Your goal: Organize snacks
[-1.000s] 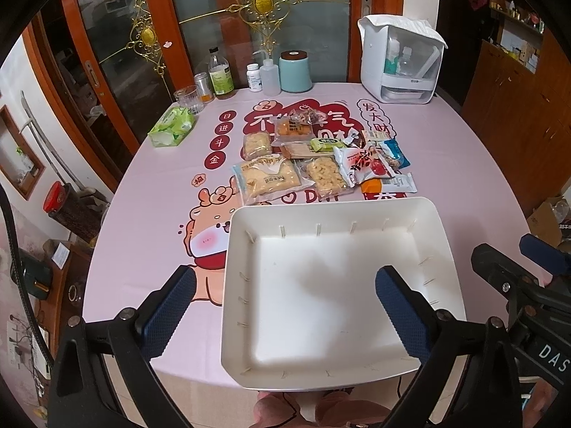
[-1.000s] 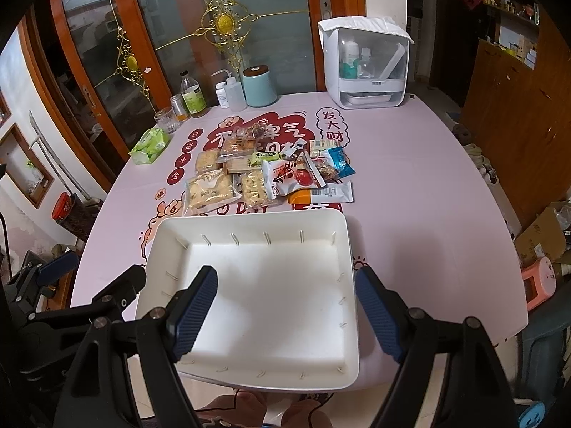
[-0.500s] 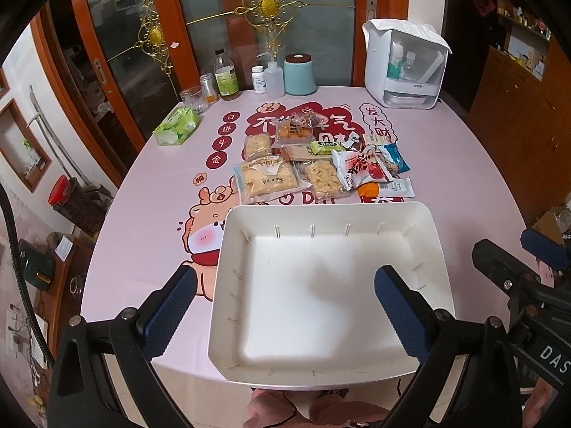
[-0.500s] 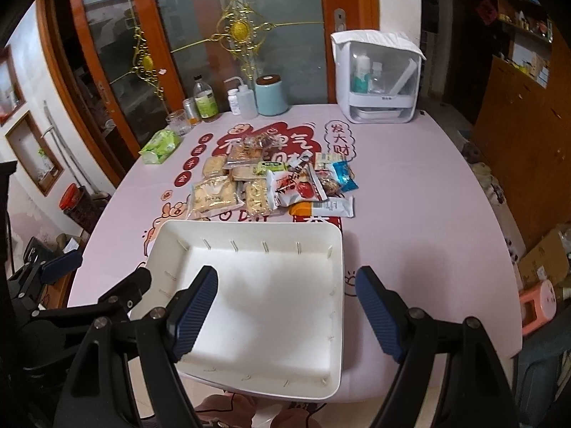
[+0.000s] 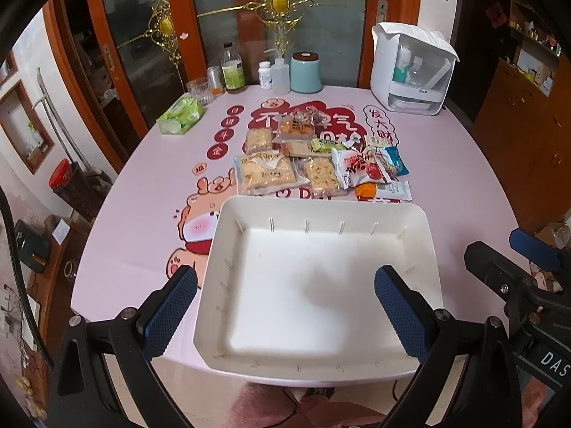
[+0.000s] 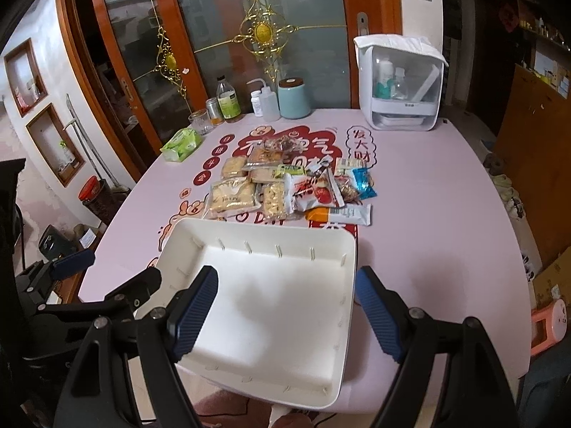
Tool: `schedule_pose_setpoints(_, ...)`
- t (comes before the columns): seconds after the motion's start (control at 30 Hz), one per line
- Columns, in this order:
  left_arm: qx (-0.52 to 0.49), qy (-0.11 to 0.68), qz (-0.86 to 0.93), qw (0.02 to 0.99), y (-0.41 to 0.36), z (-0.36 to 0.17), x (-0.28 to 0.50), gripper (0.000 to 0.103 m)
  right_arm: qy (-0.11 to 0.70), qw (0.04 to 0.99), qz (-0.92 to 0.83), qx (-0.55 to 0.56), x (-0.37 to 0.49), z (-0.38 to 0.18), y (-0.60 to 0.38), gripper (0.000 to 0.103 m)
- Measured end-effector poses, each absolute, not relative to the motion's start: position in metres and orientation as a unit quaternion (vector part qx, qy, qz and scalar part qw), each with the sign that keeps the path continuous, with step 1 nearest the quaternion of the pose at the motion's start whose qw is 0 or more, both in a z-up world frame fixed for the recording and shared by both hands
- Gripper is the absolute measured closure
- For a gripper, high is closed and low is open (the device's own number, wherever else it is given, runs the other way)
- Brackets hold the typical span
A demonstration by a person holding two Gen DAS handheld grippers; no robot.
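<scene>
A white rectangular tray (image 5: 228,214) sits empty on the pink table at the near edge; it also shows in the right wrist view (image 6: 185,226). Beyond it lies a cluster of snack packets (image 5: 317,158), also in the right wrist view (image 6: 289,189): a large pale biscuit bag (image 5: 266,174), a red-and-white packet (image 5: 357,169), a blue packet (image 5: 392,160), an orange-and-white bar (image 5: 383,190). My left gripper (image 5: 285,306) is open and empty, held above the tray. My right gripper (image 6: 285,306) is open and empty, above the tray's right part.
At the back of the table stand a white storage box (image 5: 414,67), a teal canister (image 5: 306,73), bottles (image 5: 233,69), a glass (image 5: 200,91) and a green tissue pack (image 5: 181,114). Orange-framed glass doors are behind. A pink stool (image 6: 547,324) is on the floor at right.
Both grippers have pulled back and risen, so the tray and snacks look farther away. Jaws stayed open. Nothing on the table moved.
</scene>
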State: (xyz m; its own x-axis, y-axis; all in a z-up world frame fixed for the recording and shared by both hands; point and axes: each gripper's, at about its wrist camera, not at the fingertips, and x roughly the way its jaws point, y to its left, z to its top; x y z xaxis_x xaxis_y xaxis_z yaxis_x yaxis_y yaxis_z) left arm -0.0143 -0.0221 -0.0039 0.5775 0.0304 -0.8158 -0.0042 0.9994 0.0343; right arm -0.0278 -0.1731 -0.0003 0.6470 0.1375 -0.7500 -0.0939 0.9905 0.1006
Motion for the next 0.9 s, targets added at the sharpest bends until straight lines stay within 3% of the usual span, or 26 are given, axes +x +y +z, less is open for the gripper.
schedule_pose_setpoints(0.37, 0.009, 0.468, -0.044, 0.883, -0.003, 0.013, 0.038, 0.004, 0.409, 0.912, 0.018, -0.012, 0.020, 0.012, -0.177, 0.023)
schedule_pose_setpoints(0.6, 0.101, 0.447, -0.039, 0.888, 0.018, 0.024, 0.086, 0.003, 0.433, 0.901, 0.017, 0.015, 0.070, 0.015, -0.194, 0.023)
schedule_pose_setpoints(0.9, 0.102, 0.520, -0.094, 0.843, 0.048, -0.020, 0.193, 0.003, 0.496, 0.864, 0.002, 0.079, 0.158, -0.023, -0.209, 0.023)
